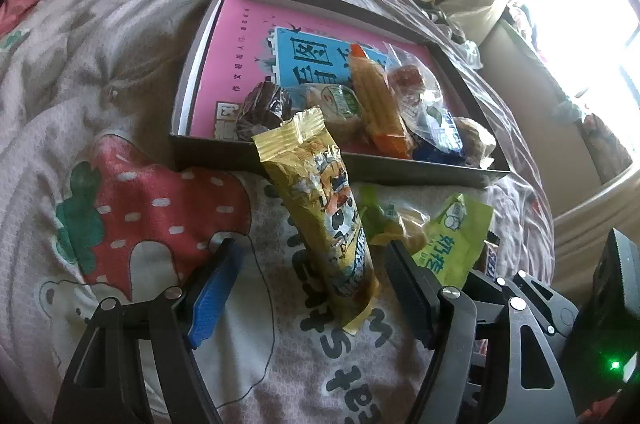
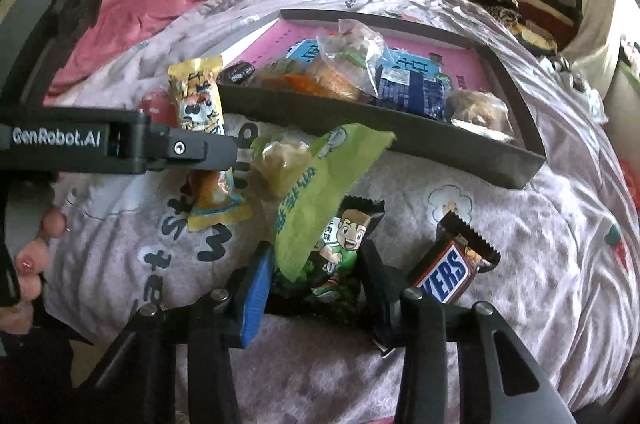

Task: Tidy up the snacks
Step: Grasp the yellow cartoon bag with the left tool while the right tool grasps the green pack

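With the left gripper [image 1: 310, 284] jaws wide around the yellow snack [image 1: 328, 224] on the bed, the right gripper [image 2: 316, 280] jaws, closing on the green cartoon packet [image 2: 340, 252], may also pinch the lime wrapper [image 2: 320, 192] overlapping at 11 o'clock.

Left gripper [image 1: 312, 266] jaws wide, straddling yellow snack packet [image 1: 320, 216] on bedspread [image 1: 120, 104].

Both my wrist cameras are looking steeply down, close.
Each is showing the bedspread [image 1: 120, 72] and snack tray [image 2: 400, 128].
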{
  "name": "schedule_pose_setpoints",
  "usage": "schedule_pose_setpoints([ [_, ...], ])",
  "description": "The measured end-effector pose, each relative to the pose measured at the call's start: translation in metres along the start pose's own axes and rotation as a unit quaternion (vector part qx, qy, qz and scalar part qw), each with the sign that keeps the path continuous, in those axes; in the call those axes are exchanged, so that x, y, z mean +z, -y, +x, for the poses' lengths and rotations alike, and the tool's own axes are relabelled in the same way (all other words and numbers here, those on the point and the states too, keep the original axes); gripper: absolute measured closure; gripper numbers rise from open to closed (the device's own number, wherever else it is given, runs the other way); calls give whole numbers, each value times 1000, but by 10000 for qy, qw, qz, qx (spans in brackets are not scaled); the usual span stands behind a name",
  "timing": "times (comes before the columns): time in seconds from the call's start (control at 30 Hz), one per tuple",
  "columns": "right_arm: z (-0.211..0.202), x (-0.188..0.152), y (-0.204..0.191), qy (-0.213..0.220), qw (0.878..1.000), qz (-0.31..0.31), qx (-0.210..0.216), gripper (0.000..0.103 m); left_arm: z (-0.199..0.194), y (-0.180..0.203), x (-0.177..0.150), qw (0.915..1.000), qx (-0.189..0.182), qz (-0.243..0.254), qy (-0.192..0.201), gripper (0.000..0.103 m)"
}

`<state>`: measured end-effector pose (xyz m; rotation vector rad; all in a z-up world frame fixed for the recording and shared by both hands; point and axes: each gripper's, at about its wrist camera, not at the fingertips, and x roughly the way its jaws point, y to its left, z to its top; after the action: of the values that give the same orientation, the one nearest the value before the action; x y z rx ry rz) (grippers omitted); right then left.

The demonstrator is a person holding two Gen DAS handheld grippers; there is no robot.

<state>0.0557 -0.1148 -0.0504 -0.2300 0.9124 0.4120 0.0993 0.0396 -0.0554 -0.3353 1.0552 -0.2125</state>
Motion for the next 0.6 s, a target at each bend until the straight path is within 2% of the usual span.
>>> schedule_pose_setpoints([
  [0.17, 5, -1, -12, -49, 9984, -442, -348, 59, 1, -3, 0, 10000, -34, -14, -10, 28],
  [0.3, 3, -2, -11, -155, 9988, -363, -277, 58, 1, -4, 1, 10000, -71, -38, -46, 28],
  [0.6, -2, -7, -16, -228, 9972, -587, -412, 58, 0, -6, 4, 9999, -117, -70, -96, 28],
])
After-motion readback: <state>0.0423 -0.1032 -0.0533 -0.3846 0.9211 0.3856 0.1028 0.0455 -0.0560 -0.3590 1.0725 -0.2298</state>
